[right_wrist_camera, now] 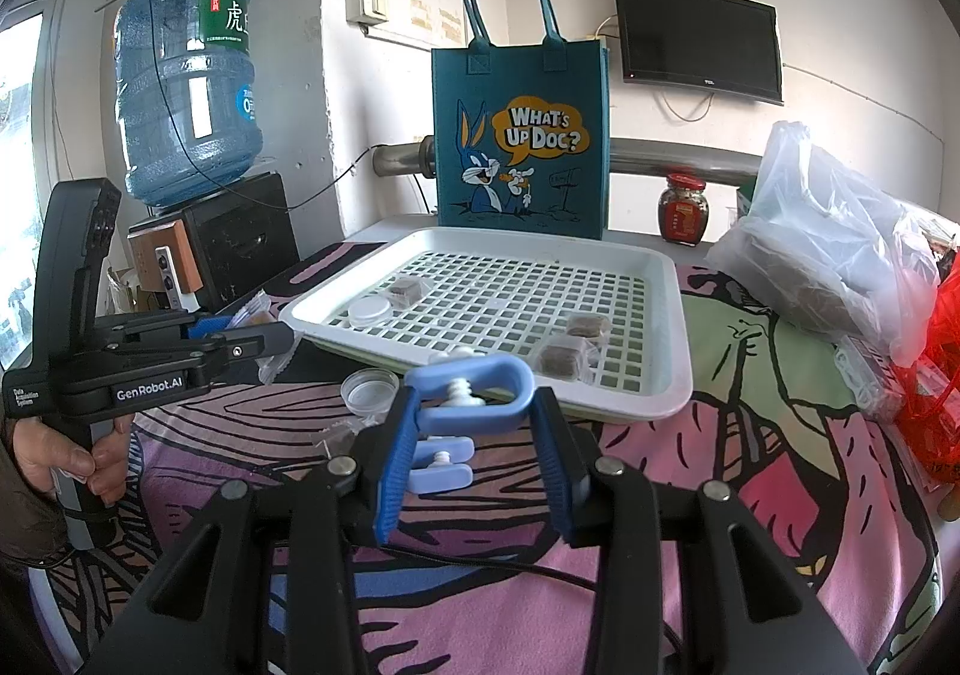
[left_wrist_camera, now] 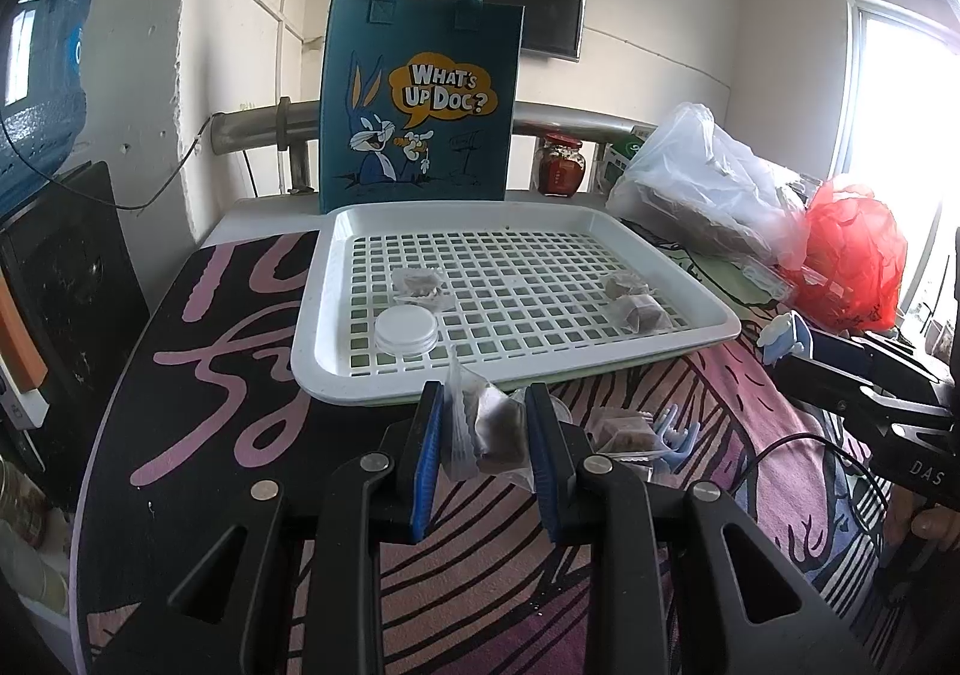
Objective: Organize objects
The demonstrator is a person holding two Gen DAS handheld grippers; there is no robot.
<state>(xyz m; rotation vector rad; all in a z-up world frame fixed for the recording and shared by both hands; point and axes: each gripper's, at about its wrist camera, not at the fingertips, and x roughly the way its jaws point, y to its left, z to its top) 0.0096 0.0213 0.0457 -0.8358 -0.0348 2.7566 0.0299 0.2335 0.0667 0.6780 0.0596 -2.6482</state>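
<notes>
My left gripper (left_wrist_camera: 485,405) is shut on a clear-wrapped brown snack packet (left_wrist_camera: 489,426), held just in front of the white slotted tray (left_wrist_camera: 516,369). The tray holds a clear round lid (left_wrist_camera: 405,330) and three wrapped brown packets (left_wrist_camera: 420,285). My right gripper (right_wrist_camera: 474,405) is shut on a blue plastic clip (right_wrist_camera: 474,393) before the tray's (right_wrist_camera: 672,375) near edge. In the right wrist view the left gripper (right_wrist_camera: 264,339) shows at the left with its packet (right_wrist_camera: 255,318). Another packet (left_wrist_camera: 624,432) and a blue clip (left_wrist_camera: 675,438) lie on the cloth.
A blue "What's Up Doc?" tote bag (left_wrist_camera: 420,99) stands behind the tray. A red-lidded jar (left_wrist_camera: 561,165), a clear plastic bag (left_wrist_camera: 702,183) and a red bag (left_wrist_camera: 852,255) lie to the right. A clear lid (right_wrist_camera: 369,390) lies on the cloth. A water jug (right_wrist_camera: 186,93) stands at the left.
</notes>
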